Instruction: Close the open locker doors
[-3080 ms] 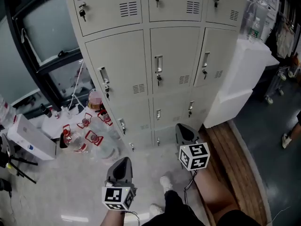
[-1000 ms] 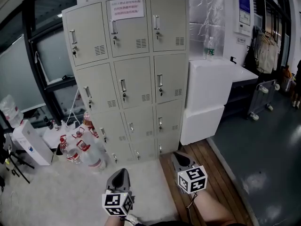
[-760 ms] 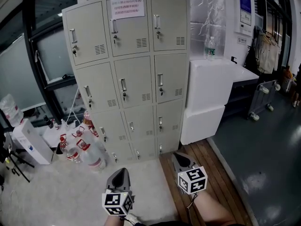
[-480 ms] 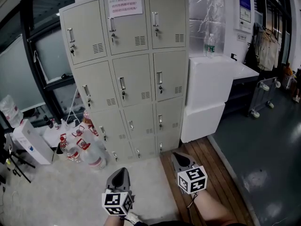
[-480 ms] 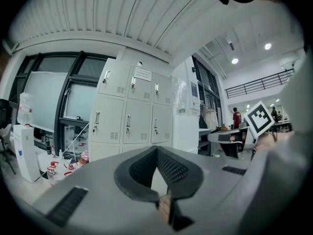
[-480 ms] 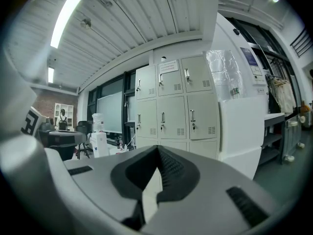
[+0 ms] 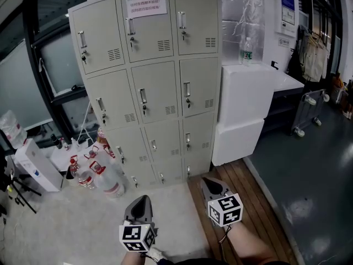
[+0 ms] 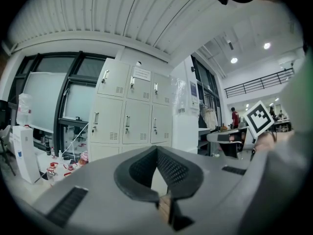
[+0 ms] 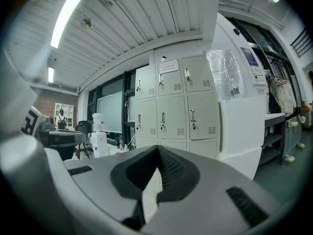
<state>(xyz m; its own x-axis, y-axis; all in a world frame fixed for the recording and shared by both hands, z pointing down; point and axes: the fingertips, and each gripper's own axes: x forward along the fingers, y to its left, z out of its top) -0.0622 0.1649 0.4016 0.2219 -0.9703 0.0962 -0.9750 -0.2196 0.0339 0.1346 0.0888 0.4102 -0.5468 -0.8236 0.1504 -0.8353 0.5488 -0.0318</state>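
Doors [image 7: 156,95] on the locker [image 7: 205,15] all lie flush in every view, none ajar, so the closing looks finished. I judge nothing is left, unless a door stands open out of sight.

The locker fills the 12 o'clock part of the head view, well apart from both tongs. It stands upright, long axis vertical, door fronts facing the person toward 6 o'clock.

Left tongs [image 7: 142,199] at 7 o'clock and right tongs [image 7: 208,181] at 5 o'clock are each pressed together on nothing, aimed at the locker.
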